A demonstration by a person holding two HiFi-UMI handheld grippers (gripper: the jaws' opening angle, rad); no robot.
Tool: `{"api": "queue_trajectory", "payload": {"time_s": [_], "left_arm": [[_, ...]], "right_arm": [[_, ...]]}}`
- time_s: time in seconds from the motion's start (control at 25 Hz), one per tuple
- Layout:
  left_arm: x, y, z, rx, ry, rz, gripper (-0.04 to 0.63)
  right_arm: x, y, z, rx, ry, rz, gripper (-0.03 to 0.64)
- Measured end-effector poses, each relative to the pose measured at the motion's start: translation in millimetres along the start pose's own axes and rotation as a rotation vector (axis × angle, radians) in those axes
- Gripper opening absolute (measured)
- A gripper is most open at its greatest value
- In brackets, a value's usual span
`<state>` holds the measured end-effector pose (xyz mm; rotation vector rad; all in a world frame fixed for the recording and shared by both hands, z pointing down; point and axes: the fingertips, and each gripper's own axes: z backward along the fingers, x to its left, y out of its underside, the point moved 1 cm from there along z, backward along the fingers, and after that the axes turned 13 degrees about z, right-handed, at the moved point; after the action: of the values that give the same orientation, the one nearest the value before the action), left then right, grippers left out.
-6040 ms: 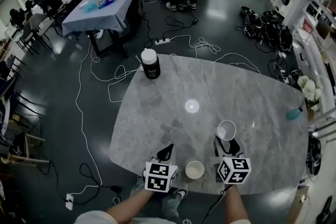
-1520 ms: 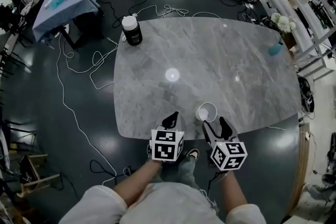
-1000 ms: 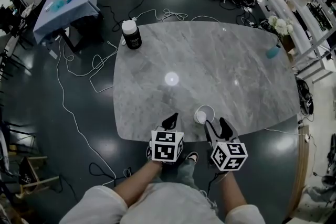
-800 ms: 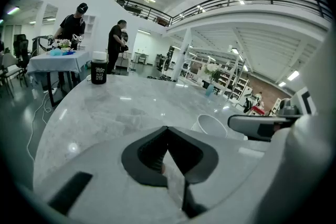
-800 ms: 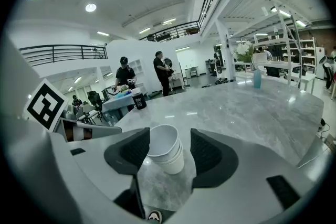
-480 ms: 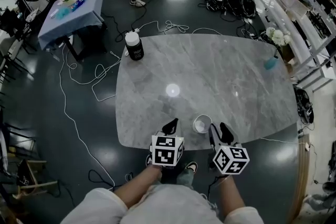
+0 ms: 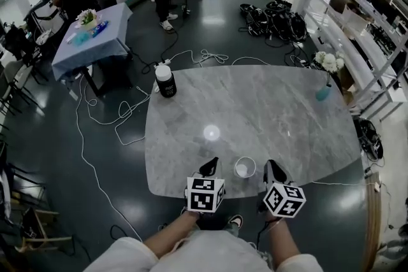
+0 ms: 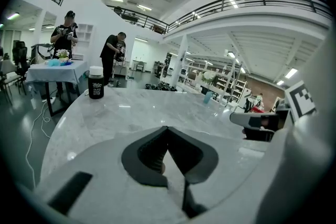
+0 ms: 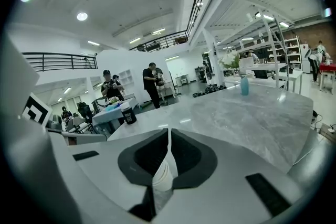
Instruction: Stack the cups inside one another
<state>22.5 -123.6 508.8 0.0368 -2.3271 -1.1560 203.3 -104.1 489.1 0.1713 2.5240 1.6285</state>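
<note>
**Both grippers closed at the table's near edge, cup standing free**

I have both grippers at the near edge of the grey marble oval table [image 7: 287, 130]. The left gripper [image 7: 209, 166] hangs left of that edge's middle, its jaws pressed tip to tip on nothing. The right gripper [image 7: 272, 167] hangs right of the middle. Its jaws have just been closing and now meet at the tips with nothing pinched there. A pale ridged shape shows through the slot behind them, and I cannot tell what it is.

The white round paper cup [image 7: 244, 167] stands upright on the table just inside the near edge, touching neither gripper. A black cylindrical jar with a white lid [image 7: 166, 81] stands at the table's far left corner, and a small teal vase [image 7: 323, 93] at its far right edge. Beyond the far left corner, a smaller table under a blue cloth [image 7: 89, 44] has people standing around it.
</note>
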Motion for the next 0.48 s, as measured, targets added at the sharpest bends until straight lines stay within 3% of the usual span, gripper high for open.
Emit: {"api": "queue_trajectory", "payload": {"time_s": [0.48], "left_arm": [[11,-1,16,0.05,0.124,-0.09,-0.006]], "right_arm": [[16,-1,18,-0.005,0.153,-0.011,0.015]]}}
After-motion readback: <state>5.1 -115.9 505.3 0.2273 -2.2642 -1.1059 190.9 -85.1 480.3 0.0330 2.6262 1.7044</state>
